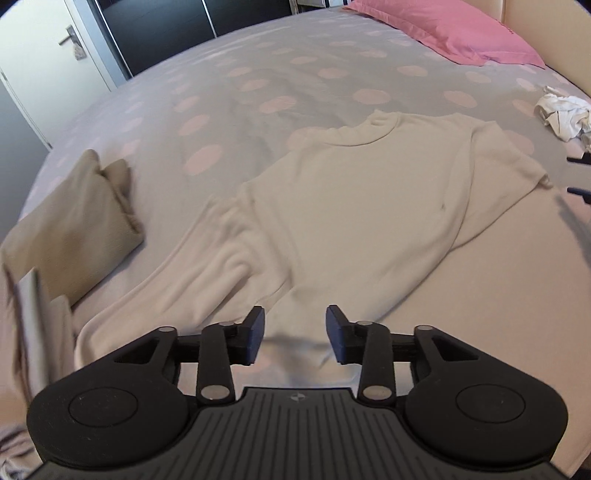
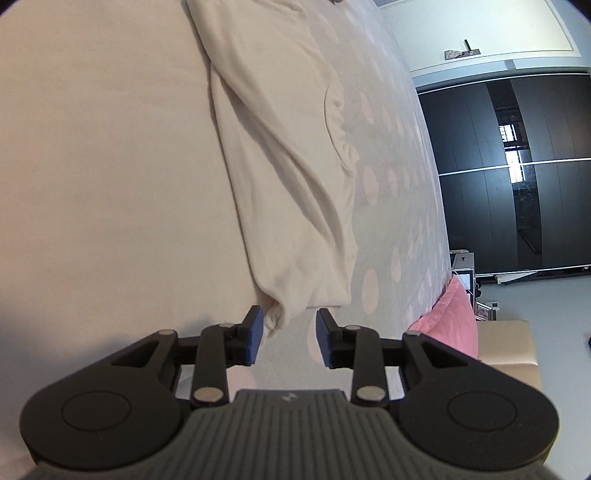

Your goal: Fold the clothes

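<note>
Shirt [image 1: 362, 206] is spread flat on the bed [image 1: 221, 92], collar away, so its sides can be folded in. Both grippers, left [image 1: 295, 334] and right [image 2: 289, 332], are released: fingers parted, nothing gripped, a sleeve tip just by the right one.

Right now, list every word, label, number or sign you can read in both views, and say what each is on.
No readable words or numbers in either view.
Left gripper body: a small round emblem, no letters.
Right gripper body: the same emblem, blurred.
Cream shirt, tan folded cloth, pink pillow, dotted bedspread: no print or tag showing.
</note>
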Demonstrator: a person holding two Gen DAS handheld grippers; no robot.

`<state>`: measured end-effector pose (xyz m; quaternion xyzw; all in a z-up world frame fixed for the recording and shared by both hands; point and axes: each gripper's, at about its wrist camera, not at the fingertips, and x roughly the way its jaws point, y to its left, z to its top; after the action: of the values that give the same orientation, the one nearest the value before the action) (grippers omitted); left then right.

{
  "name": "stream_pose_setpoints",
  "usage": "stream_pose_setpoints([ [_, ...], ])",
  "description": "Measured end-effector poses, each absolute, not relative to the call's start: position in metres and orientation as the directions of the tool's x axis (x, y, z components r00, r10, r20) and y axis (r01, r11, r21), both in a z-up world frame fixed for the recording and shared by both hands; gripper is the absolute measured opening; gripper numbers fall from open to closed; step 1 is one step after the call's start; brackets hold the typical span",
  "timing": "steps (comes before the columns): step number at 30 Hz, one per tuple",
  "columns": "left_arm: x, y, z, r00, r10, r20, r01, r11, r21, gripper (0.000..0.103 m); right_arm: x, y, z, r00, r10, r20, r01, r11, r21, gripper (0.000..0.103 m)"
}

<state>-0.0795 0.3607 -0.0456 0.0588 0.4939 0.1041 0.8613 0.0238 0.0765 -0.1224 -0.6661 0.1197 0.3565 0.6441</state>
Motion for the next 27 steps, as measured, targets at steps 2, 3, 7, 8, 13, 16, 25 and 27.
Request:
stream_pose_setpoints([
  [2, -0.091, 0.355, -0.050, 0.509, 0.229, -0.830, -0.112, 0.973, 0.200, 0.040, 0.013, 0.075, -0.121, 0.715, 0.299, -0.632, -0.621, -0.142, -0.771, 0.039],
  [3, -0.095, 0.349, -0.054, 0.521, 0.216, -0.825, -0.086, 0.976, 0.201, 0.043, 0.011, 0.073, -0.122, 0.715, 0.294, -0.634, -0.622, -0.147, -0.769, 0.040],
  [7, -0.102, 0.319, -0.080, 0.527, 0.196, -0.827, 0.047, 0.965, 0.259, 0.053, 0.003, 0.066, -0.126, 0.715, 0.272, -0.644, -0.625, -0.165, -0.763, 0.041],
  [8, -0.101, 0.312, -0.089, 0.515, 0.219, -0.829, 0.078, 0.951, 0.300, 0.052, 0.004, 0.064, -0.128, 0.717, 0.266, -0.644, -0.625, -0.161, -0.763, 0.041],
  [13, -0.085, 0.314, -0.116, 0.462, 0.356, -0.812, 0.049, 0.904, 0.424, 0.010, 0.010, 0.056, -0.129, 0.739, 0.228, -0.634, -0.627, -0.112, -0.771, 0.041],
  [16, -0.080, 0.333, -0.101, 0.486, 0.319, -0.814, -0.033, 0.937, 0.347, 0.000, 0.012, 0.055, -0.131, 0.740, 0.222, -0.635, -0.628, -0.108, -0.770, 0.041],
  [25, -0.069, 0.417, -0.022, 0.643, 0.185, -0.743, -0.350, 0.934, -0.071, 0.000, 0.023, 0.061, -0.137, 0.737, 0.226, -0.637, -0.631, -0.110, -0.768, 0.041],
  [27, -0.064, 0.420, -0.018, 0.646, 0.173, -0.744, -0.315, 0.947, -0.053, 0.000, 0.025, 0.061, -0.137, 0.738, 0.227, -0.636, -0.630, -0.107, -0.769, 0.042],
])
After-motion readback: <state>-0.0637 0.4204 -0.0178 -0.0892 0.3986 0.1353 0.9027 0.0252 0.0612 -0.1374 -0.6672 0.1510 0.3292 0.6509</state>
